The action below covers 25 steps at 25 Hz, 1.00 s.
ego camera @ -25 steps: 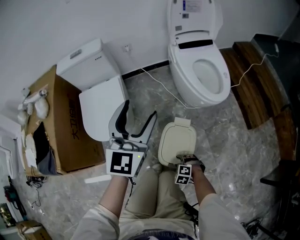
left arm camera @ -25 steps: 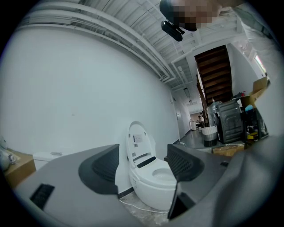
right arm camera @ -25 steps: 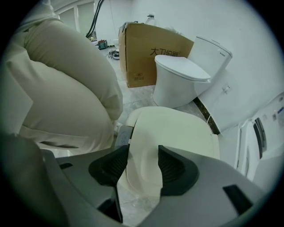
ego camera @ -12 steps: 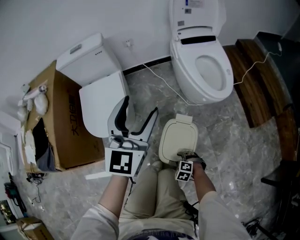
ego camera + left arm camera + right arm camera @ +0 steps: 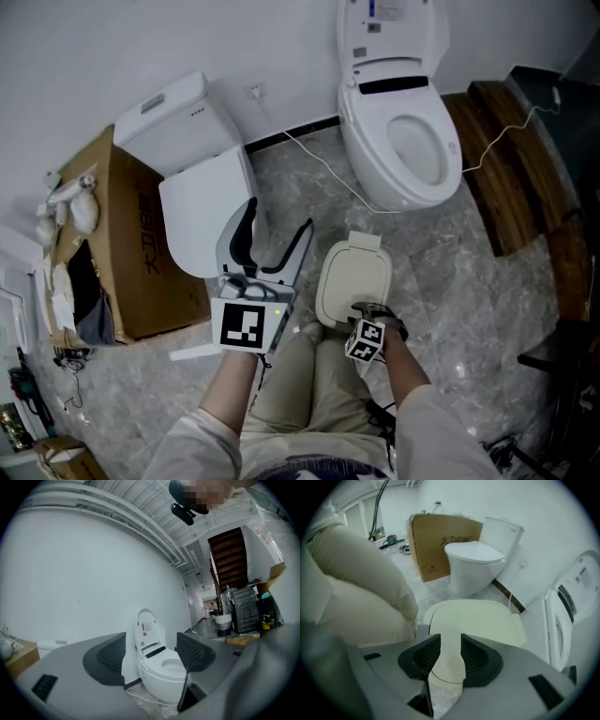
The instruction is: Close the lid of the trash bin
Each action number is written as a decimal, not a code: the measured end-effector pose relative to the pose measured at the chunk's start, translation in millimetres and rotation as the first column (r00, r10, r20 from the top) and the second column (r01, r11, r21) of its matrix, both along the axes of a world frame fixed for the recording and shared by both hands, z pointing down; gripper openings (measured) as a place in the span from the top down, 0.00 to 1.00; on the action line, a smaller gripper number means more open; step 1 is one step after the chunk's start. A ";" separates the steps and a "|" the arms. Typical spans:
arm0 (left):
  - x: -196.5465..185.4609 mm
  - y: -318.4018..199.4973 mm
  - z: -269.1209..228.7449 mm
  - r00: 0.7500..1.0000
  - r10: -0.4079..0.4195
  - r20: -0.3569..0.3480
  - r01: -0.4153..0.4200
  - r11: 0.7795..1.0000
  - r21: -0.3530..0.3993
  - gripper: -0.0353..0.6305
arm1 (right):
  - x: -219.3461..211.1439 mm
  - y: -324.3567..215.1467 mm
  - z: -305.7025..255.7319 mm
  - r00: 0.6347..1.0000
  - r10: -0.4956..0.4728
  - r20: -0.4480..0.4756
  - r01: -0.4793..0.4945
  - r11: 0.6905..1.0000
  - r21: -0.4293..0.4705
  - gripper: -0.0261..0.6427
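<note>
**Head view and both gripper views: the right gripper at the lid.** The bin (image 5: 354,281) stands on the floor (image 5: 450,272) just ahead of the person's knees, with the open toilet (image 5: 412,150) beyond it. Its lid (image 5: 356,274) lies flat on the rim and shows no gap, the same as in both earlier head views.

The right gripper (image 5: 362,314) points steeply down over the near edge of the lid. Over the last second its marker cube has rolled a little and the gripper has shifted slightly. Its jaws have just been closing.

In the right gripper view, the right gripper (image 5: 451,644) now has only a narrow slot left between its jaws. The pale lid (image 5: 473,616) and its front edge show through that slot from behind. Nothing is pinched between the pads, so the gripper is part-closed and empty.

The left gripper (image 5: 278,234) is held level in the same place, aimed at the toilet (image 5: 157,667). In its own view, the left gripper (image 5: 150,653) has its jaws wide apart with nothing between them.

*Reading.* With the lid down and the right gripper gripping nothing, the closing appears to be done. What probably remains is drawing the right gripper clear. It cannot be told from here whether the lid is fully latched.
</note>
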<state>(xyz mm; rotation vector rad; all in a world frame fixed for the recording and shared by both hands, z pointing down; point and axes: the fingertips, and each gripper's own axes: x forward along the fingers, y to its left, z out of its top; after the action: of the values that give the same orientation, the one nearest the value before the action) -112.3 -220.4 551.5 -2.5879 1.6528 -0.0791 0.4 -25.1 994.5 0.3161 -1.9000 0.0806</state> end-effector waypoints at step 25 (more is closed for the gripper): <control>46.6 125.6 -279.6 0.988 0.069 -0.142 -0.050 0.990 0.131 0.90 | 104.0 -45.7 -697.2 0.360 0.151 0.921 -0.908 0.283 0.309 0.94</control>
<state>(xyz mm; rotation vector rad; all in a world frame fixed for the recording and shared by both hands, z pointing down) -65.7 -94.7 271.9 -2.5989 1.5650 0.2173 104.4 -70.9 297.3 2.0725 -2.3995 -0.2260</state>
